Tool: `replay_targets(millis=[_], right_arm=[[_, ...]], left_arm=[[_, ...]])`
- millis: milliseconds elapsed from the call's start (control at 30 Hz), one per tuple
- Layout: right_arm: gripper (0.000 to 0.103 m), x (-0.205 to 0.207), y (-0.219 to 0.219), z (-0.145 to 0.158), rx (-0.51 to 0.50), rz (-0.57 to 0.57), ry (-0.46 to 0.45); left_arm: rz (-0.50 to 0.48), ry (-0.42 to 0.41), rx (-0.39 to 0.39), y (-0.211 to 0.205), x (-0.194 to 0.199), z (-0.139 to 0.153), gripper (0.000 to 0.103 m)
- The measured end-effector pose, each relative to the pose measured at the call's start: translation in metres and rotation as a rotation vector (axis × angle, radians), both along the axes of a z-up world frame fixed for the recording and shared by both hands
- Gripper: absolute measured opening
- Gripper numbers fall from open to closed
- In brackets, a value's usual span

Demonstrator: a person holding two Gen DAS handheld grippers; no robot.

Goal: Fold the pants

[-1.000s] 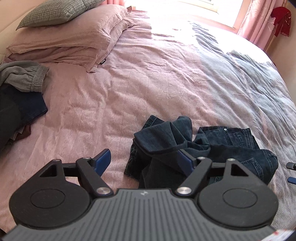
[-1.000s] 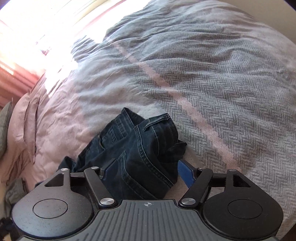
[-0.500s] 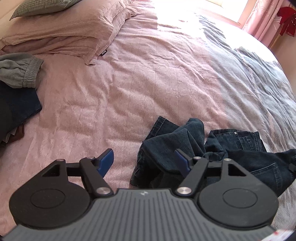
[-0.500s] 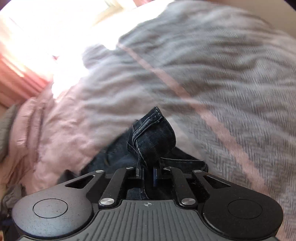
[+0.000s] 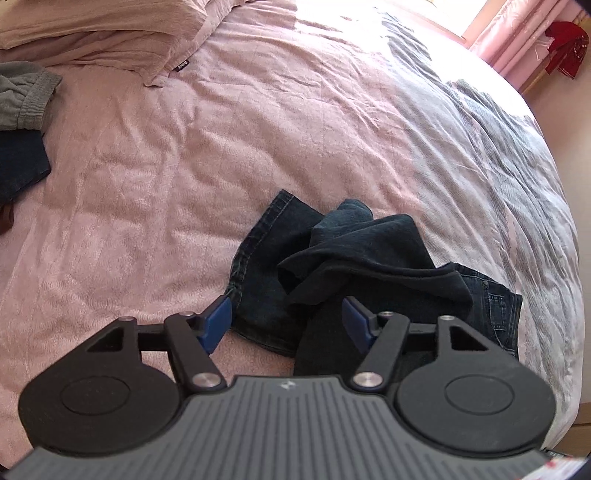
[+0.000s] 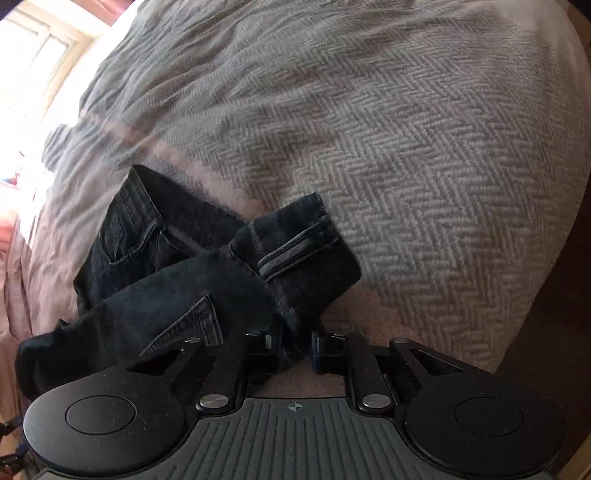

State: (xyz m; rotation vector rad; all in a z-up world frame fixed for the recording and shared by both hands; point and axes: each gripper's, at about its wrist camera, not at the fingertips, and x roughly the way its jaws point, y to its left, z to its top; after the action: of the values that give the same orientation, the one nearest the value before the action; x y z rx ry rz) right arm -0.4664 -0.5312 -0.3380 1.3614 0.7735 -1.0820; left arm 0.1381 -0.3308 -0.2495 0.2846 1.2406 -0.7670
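Since a second ago, when both sets of fingers were spread over the heap, the right gripper (image 6: 295, 347) has been closed on the dark jeans (image 6: 177, 273); a fold of denim near a turned-up hem is now pinched between its fingers, and that end is drawn up and toward the camera. The left gripper (image 5: 288, 321) has been brought lower and closer to the jeans (image 5: 354, 273), its blue fingers (image 5: 218, 323) kept wide apart with nothing between them, straddling the near edge of the crumpled cloth. From this it is judged that the heap is only being opened out: one end is secured, a second hold is not yet taken, and no fold has been made.

The jeans lie bunched on the pink bedspread (image 5: 184, 166), just beside the grey herringbone blanket (image 6: 406, 147). The pinch and the hem are shown only by the right wrist view. Only in the left wrist view are the pillows (image 5: 110, 33) beyond the jeans and other clothes (image 5: 22, 122) well apart to their left seen
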Motion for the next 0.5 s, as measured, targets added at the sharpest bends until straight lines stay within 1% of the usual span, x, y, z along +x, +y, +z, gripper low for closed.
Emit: replay_targets(millis=[33, 67, 100, 133, 200, 233, 267, 333, 367, 400, 433, 500], right_arm=[[0.025, 0.002, -0.002, 0.007, -0.003, 0.019, 0.018], [0.032, 0.005, -0.001, 0.017, -0.033, 0.025, 0.039], [0.035, 0.007, -0.001, 0.027, -0.076, 0.026, 0.062], [0.035, 0.011, -0.001, 0.037, -0.112, 0.025, 0.085], [0.037, 0.020, -0.005, 0.052, -0.158, 0.021, 0.099], [0.037, 0.025, -0.008, 0.056, -0.169, 0.017, 0.110], [0.037, 0.031, -0.009, 0.061, -0.190, 0.009, 0.125], [0.037, 0.042, -0.009, 0.068, -0.243, 0.015, 0.139], [0.037, 0.048, -0.009, 0.069, -0.263, 0.031, 0.143], [0.037, 0.053, -0.010, 0.070, -0.269, 0.056, 0.140], [0.037, 0.057, -0.012, 0.067, -0.252, 0.081, 0.131], [0.037, 0.064, -0.014, 0.058, -0.191, 0.088, 0.096]], left_arm=[[-0.011, -0.008, 0.008, -0.004, -0.003, -0.001, 0.062], [-0.029, -0.024, 0.012, -0.008, -0.005, -0.001, 0.062], [-0.060, -0.057, 0.017, -0.013, -0.008, -0.001, 0.062], [-0.116, -0.107, 0.021, -0.018, -0.014, 0.000, 0.062], [-0.225, -0.193, 0.047, -0.029, -0.025, -0.004, 0.062], [-0.284, -0.228, 0.064, -0.034, -0.031, -0.008, 0.055], [-0.326, -0.251, 0.071, -0.037, -0.034, -0.012, 0.045], [-0.396, -0.300, 0.090, -0.040, -0.041, -0.022, 0.038], [-0.423, -0.328, 0.081, -0.040, -0.042, -0.026, 0.038], [-0.449, -0.351, 0.069, -0.041, -0.044, -0.029, 0.038], [-0.478, -0.373, 0.066, -0.042, -0.045, -0.034, 0.038], [-0.524, -0.393, 0.056, -0.046, -0.045, -0.043, 0.038]])
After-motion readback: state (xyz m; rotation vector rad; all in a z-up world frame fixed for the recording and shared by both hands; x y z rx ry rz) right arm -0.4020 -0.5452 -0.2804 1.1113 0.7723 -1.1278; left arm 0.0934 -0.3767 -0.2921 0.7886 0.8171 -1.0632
